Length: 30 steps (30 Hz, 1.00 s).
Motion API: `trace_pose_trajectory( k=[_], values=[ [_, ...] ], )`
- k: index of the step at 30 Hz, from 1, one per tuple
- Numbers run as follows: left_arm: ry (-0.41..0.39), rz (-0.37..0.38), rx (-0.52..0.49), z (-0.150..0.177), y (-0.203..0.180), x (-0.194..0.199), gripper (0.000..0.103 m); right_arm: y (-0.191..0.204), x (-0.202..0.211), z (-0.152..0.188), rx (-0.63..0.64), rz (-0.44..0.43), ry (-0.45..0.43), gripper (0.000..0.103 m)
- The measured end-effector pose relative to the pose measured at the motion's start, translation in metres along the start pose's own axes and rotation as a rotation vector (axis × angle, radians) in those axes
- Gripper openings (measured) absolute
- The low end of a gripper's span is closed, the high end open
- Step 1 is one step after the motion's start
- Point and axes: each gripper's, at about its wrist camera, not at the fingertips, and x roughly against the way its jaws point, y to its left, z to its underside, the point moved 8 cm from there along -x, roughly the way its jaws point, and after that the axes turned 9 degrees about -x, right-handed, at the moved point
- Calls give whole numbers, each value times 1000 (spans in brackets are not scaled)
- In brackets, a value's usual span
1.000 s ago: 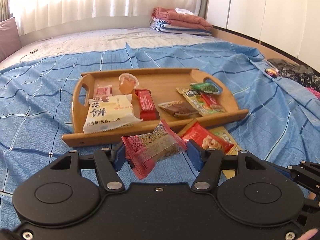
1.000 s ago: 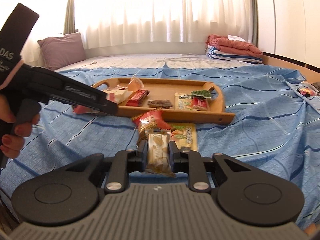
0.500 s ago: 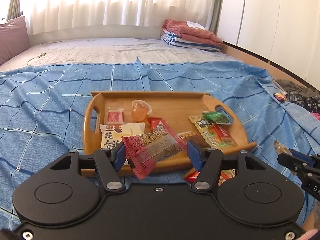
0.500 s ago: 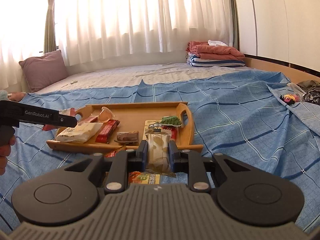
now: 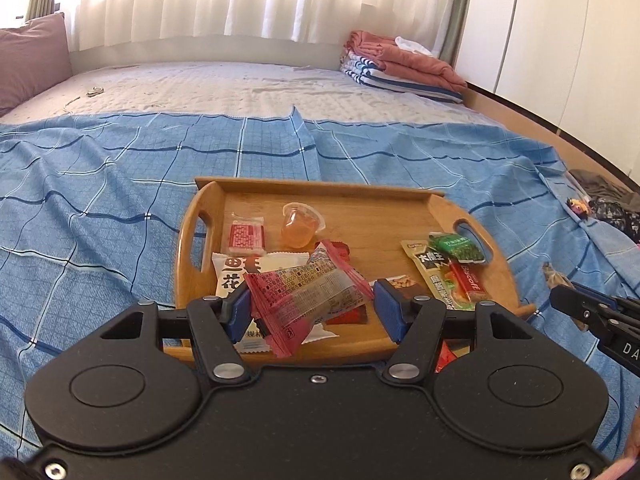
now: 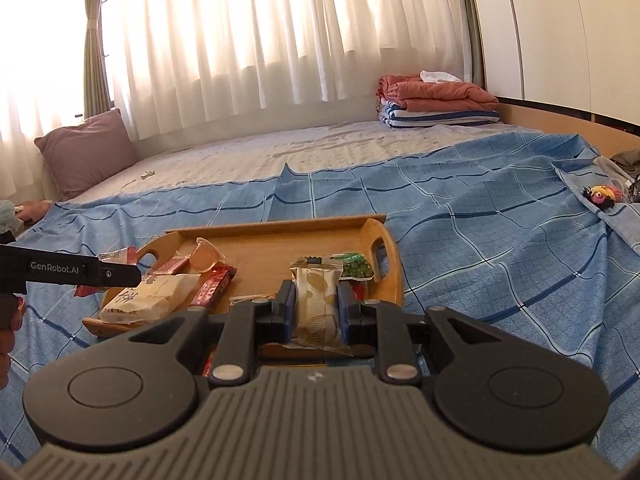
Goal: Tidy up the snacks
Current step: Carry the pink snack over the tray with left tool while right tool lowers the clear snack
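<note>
Red-and-clear snack packet (image 5: 308, 300) is pinched crosswise in my left gripper (image 5: 310, 314), both blue pads pressing its ends, and it hangs over the near edge of the wooden tray (image 5: 352, 204). In my right gripper (image 6: 318, 306) I've got the beige wafer packet (image 6: 318, 300) standing upright, jaws clamped tight on its sides, just above the tray's near rim.

Down in the tray: a white pastry pack (image 5: 228, 276) at the near left, a small pink packet (image 5: 245, 236) behind it, an orange jelly cup (image 5: 300, 228) tipped toward the middle, a green packet (image 5: 458, 248) lying on a longer yellow-and-red packet (image 5: 444, 280) by the right handle. A red bar (image 6: 212, 288) lies beside the pastry pack in the right view.

The tray sits on the blue checked sheet (image 5: 100, 200). Farther back, folded blankets (image 6: 436, 100) at the right, a mauve pillow (image 6: 88, 148) at the left, white curtains (image 6: 280, 40) behind.
</note>
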Motion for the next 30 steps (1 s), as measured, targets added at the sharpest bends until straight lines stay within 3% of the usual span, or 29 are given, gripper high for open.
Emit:
trace_pose_trajectory(
  k=[14,30],
  values=[
    [-4,-6,-16,-13,4,-17,60,1,-28,-4,-16,-3,39,26],
    [4,-2,11,-54,13,-64,60,4,-89,-54,-50,1,79,26]
  ],
)
